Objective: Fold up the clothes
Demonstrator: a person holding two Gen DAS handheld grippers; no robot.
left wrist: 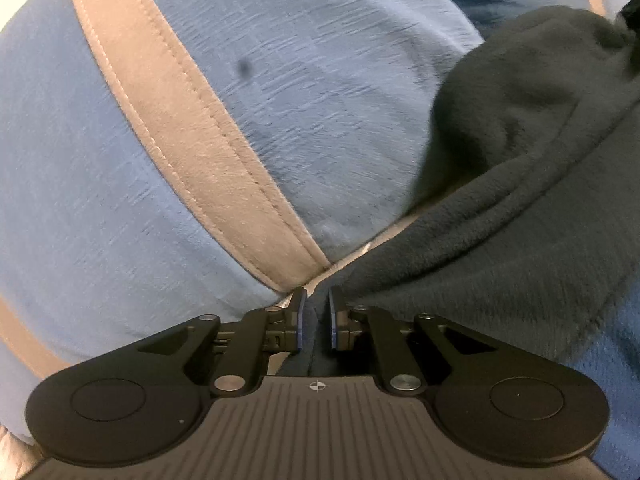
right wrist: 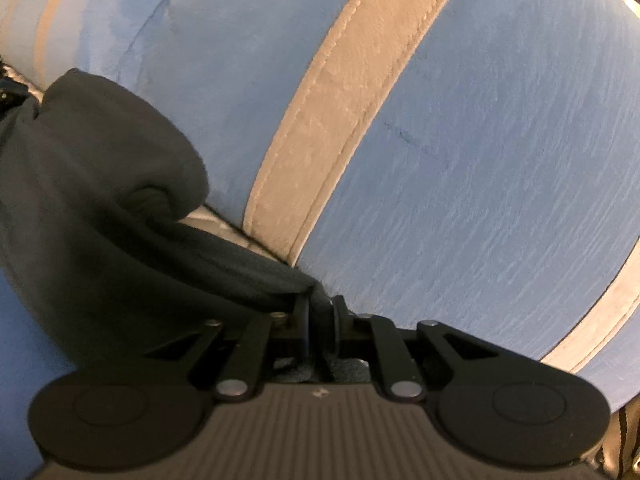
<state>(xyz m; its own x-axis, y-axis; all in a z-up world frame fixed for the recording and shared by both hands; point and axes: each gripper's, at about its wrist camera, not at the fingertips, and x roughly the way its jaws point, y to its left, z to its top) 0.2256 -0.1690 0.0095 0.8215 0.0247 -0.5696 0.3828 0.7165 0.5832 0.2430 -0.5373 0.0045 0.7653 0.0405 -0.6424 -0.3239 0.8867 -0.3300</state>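
Between both claws hangs the dark grey fleece garment (left wrist: 520, 208), over a blue cloth with beige stitched stripes (left wrist: 100, 160). Left claw (left wrist: 315, 316) and right claw (right wrist: 320, 320) each pinch an edge, nearly closed. Soft, limp, light; hems give the surest hold.

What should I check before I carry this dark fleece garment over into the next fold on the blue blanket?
1. left gripper shut on the dark fleece garment: ok, cloth is pinched between the pads.
2. right gripper shut on the dark fleece garment: ok, fabric is bunched between the jaws.
3. Depth of each grip: cannot tell, the pinched edges are hidden.
4. Garment lies smooth: not ok, a rolled lump shows in both views.
5. Blue blanket flat underneath: ok where visible.
6. Both grips on matching corners: cannot tell.
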